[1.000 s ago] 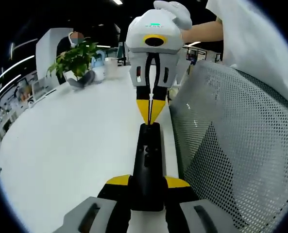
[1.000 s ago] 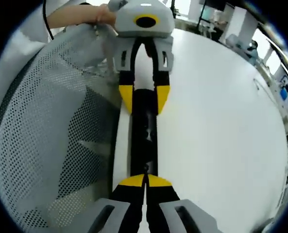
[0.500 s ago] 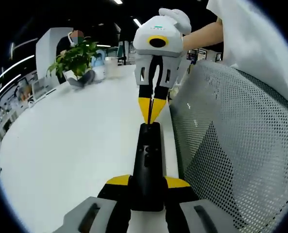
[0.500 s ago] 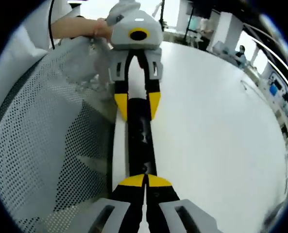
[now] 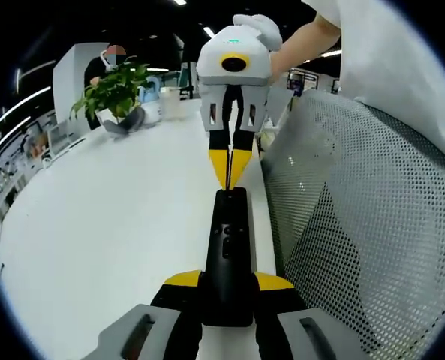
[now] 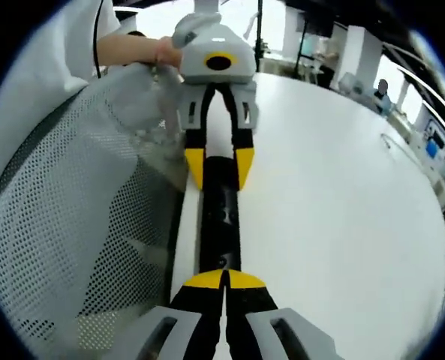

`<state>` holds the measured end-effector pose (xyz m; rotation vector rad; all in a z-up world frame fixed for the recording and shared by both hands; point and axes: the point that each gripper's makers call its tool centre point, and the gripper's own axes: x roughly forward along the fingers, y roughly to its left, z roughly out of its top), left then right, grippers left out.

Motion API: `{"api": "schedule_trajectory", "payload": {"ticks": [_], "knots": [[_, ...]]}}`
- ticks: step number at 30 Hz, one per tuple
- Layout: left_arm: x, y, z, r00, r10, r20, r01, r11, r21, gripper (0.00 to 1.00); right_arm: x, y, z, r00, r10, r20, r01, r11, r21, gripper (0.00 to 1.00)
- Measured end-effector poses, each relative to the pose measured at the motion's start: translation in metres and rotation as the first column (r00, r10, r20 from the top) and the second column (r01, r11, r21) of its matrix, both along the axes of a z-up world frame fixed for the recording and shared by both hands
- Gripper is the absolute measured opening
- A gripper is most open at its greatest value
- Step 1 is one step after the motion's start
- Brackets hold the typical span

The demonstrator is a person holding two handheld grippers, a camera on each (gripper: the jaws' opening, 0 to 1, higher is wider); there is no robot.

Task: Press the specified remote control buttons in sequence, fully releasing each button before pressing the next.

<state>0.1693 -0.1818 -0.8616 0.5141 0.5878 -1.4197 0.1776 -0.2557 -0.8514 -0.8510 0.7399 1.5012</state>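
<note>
A slim black remote (image 5: pixel 228 247) lies lengthwise along the white table's (image 5: pixel 109 225) edge. My left gripper (image 5: pixel 228 280) is shut on the remote's near end, one yellow-tipped jaw on each side. My right gripper (image 5: pixel 228 176) comes in from the far side with its jaws shut together. Its tips sit at the remote's far end; whether they touch it I cannot tell. In the right gripper view, my right gripper (image 6: pixel 224 279) points its shut tips at the remote (image 6: pixel 220 217), and my left gripper (image 6: pixel 220 161) clamps the other end.
A grey mesh chair back (image 5: pixel 357 225) stands close against the table edge beside the remote, also the chair back (image 6: pixel 79 210). A potted plant (image 5: pixel 117 94) and small items sit at the table's far end. A person's hand (image 5: pixel 312 37) holds the right gripper.
The right gripper's body rocked back and came forward again, its shut tips staying at the remote's far end. The left gripper's hold on the remote is unchanged.
</note>
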Motion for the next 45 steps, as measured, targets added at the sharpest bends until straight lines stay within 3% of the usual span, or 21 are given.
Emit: {"api": "schedule_trajectory", "payload": {"ticks": [5,11,16,25,28,32,35,37,40,45], "knots": [[0.0000,-0.0001,0.0004,1.000,0.001,-0.002,-0.001,1.000,0.000,0.24,-0.0033,0.0098,0.0050,1.000,-0.003,-0.028,0.004,1.000,0.027,0.00],[-0.0003,-0.0002,0.0004,1.000,0.000,-0.002,0.000,1.000,0.000,0.24,-0.0082,0.0028,-0.0030,1.000,0.029,0.003,-0.029,0.999,-0.023,0.00],[-0.0005,-0.0001,0.0004,1.000,-0.001,-0.002,0.001,1.000,0.002,0.24,-0.0075,0.0038,-0.0019,0.999,0.035,0.010,-0.035,0.999,-0.022,0.00],[-0.0009,0.0003,0.0003,1.000,-0.003,-0.001,0.003,1.000,0.005,0.24,-0.0095,0.0051,-0.0041,0.983,0.161,0.087,-0.150,0.981,-0.122,0.00],[-0.0010,0.0002,0.0004,1.000,0.001,-0.003,-0.001,1.000,0.003,0.24,-0.0089,0.0056,-0.0043,0.982,0.167,0.087,-0.155,0.979,-0.134,0.00],[-0.0011,0.0002,0.0005,1.000,0.006,-0.003,-0.006,1.000,0.003,0.24,-0.0076,0.0053,-0.0043,0.992,0.099,0.081,-0.088,0.988,-0.124,0.00],[-0.0012,0.0001,0.0005,1.000,0.004,-0.002,-0.004,1.000,0.001,0.24,-0.0073,0.0053,-0.0035,0.996,0.009,0.089,-0.002,0.997,-0.076,0.00],[-0.0010,0.0002,0.0006,1.000,0.003,-0.002,-0.003,1.000,-0.002,0.24,-0.0069,0.0043,-0.0034,0.996,0.003,0.085,0.002,0.998,-0.063,0.00],[-0.0006,0.0001,0.0007,1.000,0.005,-0.004,-0.005,1.000,-0.004,0.24,-0.0046,0.0056,-0.0031,0.992,-0.119,0.038,0.120,0.992,-0.038,0.00],[-0.0002,-0.0004,0.0008,1.000,0.014,-0.015,-0.014,1.000,-0.003,0.25,-0.0063,0.0046,-0.0036,0.990,-0.116,0.080,0.118,0.993,-0.025,0.00]]}}
